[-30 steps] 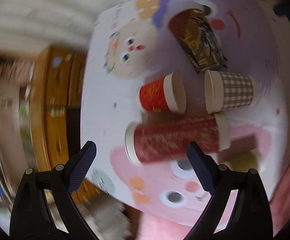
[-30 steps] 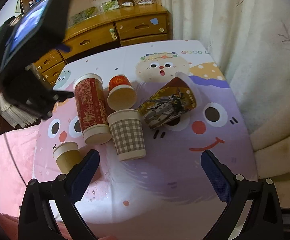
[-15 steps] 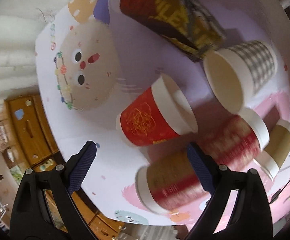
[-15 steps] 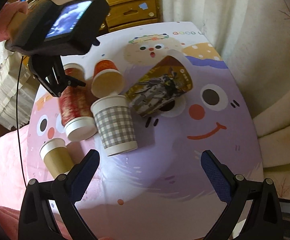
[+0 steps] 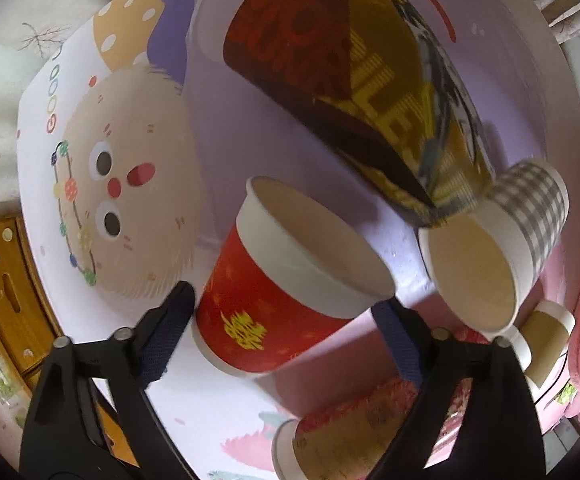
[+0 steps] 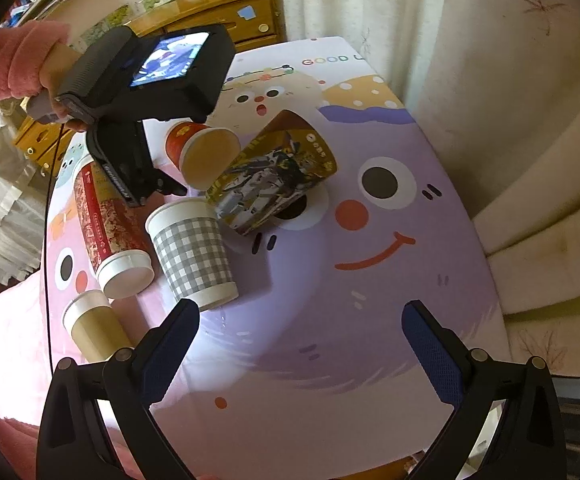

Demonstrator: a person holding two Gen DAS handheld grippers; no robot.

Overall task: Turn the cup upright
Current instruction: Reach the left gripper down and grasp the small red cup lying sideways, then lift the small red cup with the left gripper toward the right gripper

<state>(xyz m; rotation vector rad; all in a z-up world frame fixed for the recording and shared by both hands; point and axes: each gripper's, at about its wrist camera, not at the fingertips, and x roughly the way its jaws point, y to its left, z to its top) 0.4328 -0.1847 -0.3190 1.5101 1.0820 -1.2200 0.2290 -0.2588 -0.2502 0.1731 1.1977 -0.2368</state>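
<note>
Taking the gray checked cup (image 6: 191,254) as landmark, lying on its side on the counter (image 6: 330,340): furthest to its left lies a small brown cup (image 6: 95,330), then a tall red patterned cup (image 6: 105,224), both on their sides. Up and left of the checked cup, the left tool (image 5: 285,330) is open, its fingers (image 5: 169,328) flanking the short red cup (image 5: 273,304), one pad touching its side. That red cup (image 6: 199,152) lies tipped, mouth toward the checked cup. Right of it, a large printed yellow cup (image 6: 273,176) lies close beside the checked cup's rim. Below, the right tool (image 6: 302,354) hangs open over bare counter, holding nothing.
</note>
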